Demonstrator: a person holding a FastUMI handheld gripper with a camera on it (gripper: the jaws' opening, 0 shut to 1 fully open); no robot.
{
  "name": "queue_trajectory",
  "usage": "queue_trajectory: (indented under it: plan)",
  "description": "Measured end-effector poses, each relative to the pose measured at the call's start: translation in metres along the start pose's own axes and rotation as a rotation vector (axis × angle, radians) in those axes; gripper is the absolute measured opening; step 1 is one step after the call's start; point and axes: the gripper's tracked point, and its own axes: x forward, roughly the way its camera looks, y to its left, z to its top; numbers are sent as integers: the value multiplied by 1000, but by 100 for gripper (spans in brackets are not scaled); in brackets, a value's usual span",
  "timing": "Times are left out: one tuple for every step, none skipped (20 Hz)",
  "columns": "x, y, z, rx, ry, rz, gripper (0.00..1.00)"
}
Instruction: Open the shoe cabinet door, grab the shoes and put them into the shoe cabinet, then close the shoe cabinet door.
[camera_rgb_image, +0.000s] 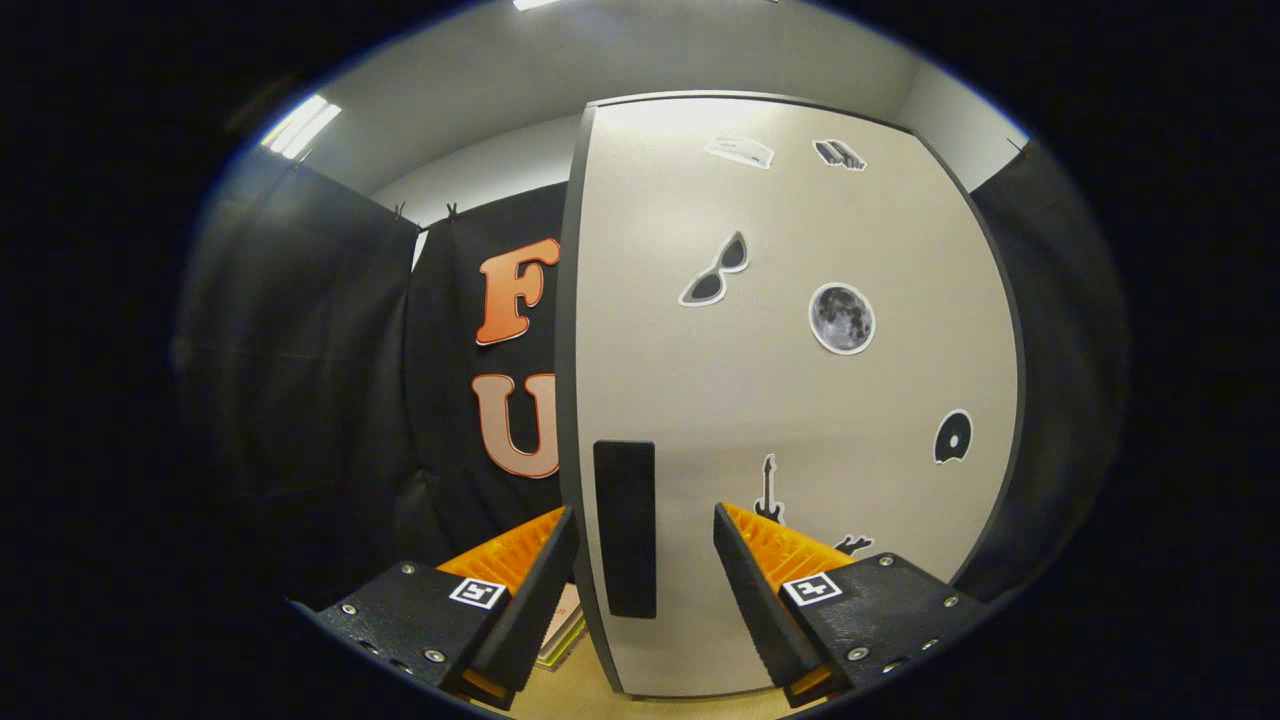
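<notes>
Two fingers spread wide, your claw (645, 560) released, straddling dark handle (625, 528) at shoe cabinet door (790, 400) edge, lined up so you can clamp and pull, looks like.

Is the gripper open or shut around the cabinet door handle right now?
Open. The gripper has its fingers apart, with the door edge and black handle between them; neither visibly presses on it.

The shoe cabinet door (800, 400) is a pale panel with a dark edge, standing upright and dotted with stickers: sunglasses, a moon, a guitar, a disc. Its black rectangular handle (625, 528) sits low beside the door's left edge, upright
</notes>
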Motion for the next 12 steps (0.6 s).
queue_trajectory:
  plan:
    - [-12, 1, 1, -6, 9, 1, 86]
    - [-25, 0, 4, -15, 10, -2, 86]
    - [-38, -1, 8, -29, 0, -5, 86]
    - [-53, -3, 10, -37, -2, -15, 86]
    - [-67, -3, 12, -39, -4, -22, 86]
    - [-81, -4, 15, -36, -4, -31, 86]
    - [-98, -6, 16, -37, -3, -44, 86]
    - [-114, -10, 19, -45, -6, -64, 87]
    - [-130, -15, 22, -57, -18, -88, 87]
    - [-144, -17, 27, -65, -37, -106, 87]
    - [-157, -20, 28, -66, -43, -124, 87]
    - [-169, -21, 29, -63, -48, -132, 87]
